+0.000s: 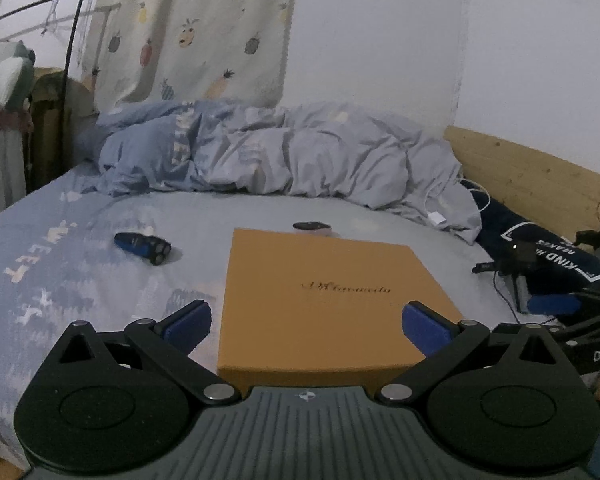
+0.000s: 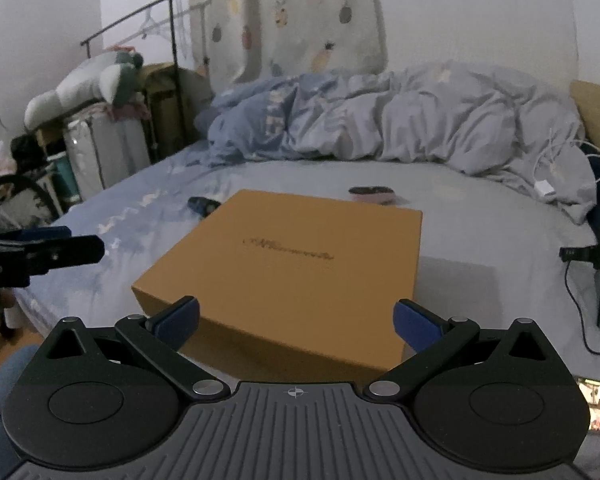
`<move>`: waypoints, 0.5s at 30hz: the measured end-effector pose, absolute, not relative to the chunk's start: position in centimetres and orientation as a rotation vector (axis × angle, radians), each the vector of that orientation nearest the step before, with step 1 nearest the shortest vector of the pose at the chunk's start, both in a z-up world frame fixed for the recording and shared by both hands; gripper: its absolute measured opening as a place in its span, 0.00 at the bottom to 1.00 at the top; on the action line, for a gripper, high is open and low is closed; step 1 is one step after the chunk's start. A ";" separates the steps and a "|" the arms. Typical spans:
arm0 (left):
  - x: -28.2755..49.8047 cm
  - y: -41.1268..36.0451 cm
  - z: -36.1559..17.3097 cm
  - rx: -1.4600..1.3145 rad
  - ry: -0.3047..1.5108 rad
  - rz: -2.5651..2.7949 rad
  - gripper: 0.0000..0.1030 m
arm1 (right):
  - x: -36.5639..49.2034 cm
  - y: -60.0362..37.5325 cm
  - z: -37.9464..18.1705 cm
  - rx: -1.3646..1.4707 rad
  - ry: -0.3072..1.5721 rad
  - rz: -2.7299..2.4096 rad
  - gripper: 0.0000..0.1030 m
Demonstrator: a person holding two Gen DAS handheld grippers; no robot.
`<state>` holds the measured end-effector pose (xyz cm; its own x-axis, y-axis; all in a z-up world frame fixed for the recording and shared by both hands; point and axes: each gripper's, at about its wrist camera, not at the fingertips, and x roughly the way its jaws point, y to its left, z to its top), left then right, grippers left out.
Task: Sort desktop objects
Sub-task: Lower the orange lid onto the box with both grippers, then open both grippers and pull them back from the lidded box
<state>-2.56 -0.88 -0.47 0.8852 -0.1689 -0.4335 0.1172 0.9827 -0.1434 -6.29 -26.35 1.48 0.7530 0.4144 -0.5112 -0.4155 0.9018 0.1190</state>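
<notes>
A flat orange-brown box [image 1: 324, 300] with a script logo lies shut on the bed; it also shows in the right wrist view [image 2: 296, 268]. A blue electric shaver [image 1: 143, 248] lies left of it, partly hidden behind the box in the right wrist view [image 2: 202, 204]. A small pink case with a dark top [image 1: 314, 227] sits behind the box [image 2: 371, 194]. My left gripper [image 1: 306, 328] is open and empty over the box's near edge. My right gripper [image 2: 296, 320] is open and empty at the box's near side.
A crumpled blue duvet [image 1: 280, 156] fills the back of the bed. A white charger and cable [image 1: 438, 216] lie at the right. Dark clothing and black gear [image 1: 540, 256] sit by the wooden headboard [image 1: 532, 176]. A clothes rack and bags [image 2: 100, 128] stand at the left.
</notes>
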 end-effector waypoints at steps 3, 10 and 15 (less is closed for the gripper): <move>-2.5 -1.3 -0.7 -0.088 0.474 -0.144 1.00 | -6.5 -26.4 0.9 0.006 0.573 0.453 1.00; -2.7 -2.5 -1.0 -0.044 0.482 -0.165 1.00 | -6.7 -26.1 0.2 0.010 0.588 0.450 1.00; -2.6 -2.7 -1.3 -0.017 0.499 -0.116 1.00 | -6.9 -26.0 0.1 0.022 0.593 0.462 1.00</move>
